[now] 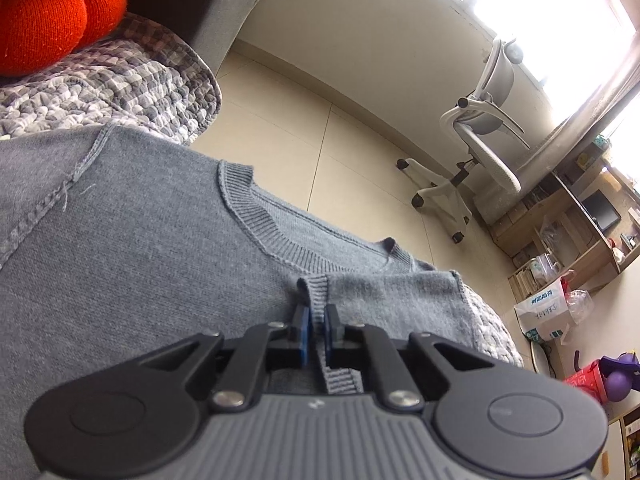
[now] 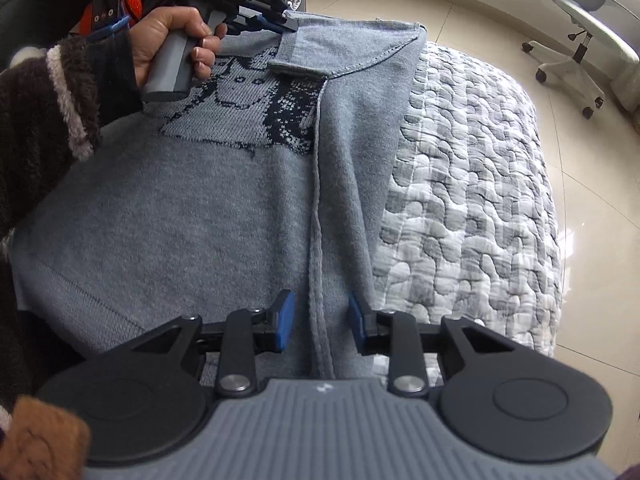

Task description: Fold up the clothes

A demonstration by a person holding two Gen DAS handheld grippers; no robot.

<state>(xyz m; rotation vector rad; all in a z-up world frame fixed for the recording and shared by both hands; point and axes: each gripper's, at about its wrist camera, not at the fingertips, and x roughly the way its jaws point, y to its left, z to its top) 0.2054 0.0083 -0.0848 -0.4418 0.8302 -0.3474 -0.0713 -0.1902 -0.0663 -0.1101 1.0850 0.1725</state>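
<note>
Left wrist view: grey sweater (image 1: 132, 216) spread flat over a quilt (image 1: 120, 76), ribbed collar (image 1: 256, 216) toward the far edge. Left gripper (image 1: 317, 334) low over the knit, blue pads (image 1: 305, 332) drawn close on a ribbed cuff (image 1: 318, 296) standing up between them; looks clamped on it. Angled downward across the sweater toward the floor beyond. Orange cushion (image 1: 52, 20) at top left, office chair (image 1: 480, 140) on the tiles behind.

Risk here, as a judgement: only the tip of the cuff sits between the pads, so a pull could slip it free and let the folded sleeve fall open.

Right wrist view: same sweater (image 2: 180, 208) seen lengthwise, one side already folded inward, its long edge (image 2: 318, 216) running down the middle toward the camera. Right gripper (image 2: 322, 320) pointing steeply down, jaws apart, straddling that edge without pressing it; nothing held. Quilt (image 2: 472, 184) bare to the right. Far end: a hand (image 2: 176, 40) in a dark fleece sleeve (image 2: 44, 112) gripping the other tool's handle, its tip at the cuff (image 2: 294, 54).

Risk here, as a judgement: closing now might catch only the top layer or bunch both layers, skewing the fold; lifting the two ends unevenly would drag the sweater across the quilt and wrinkle it.
</note>
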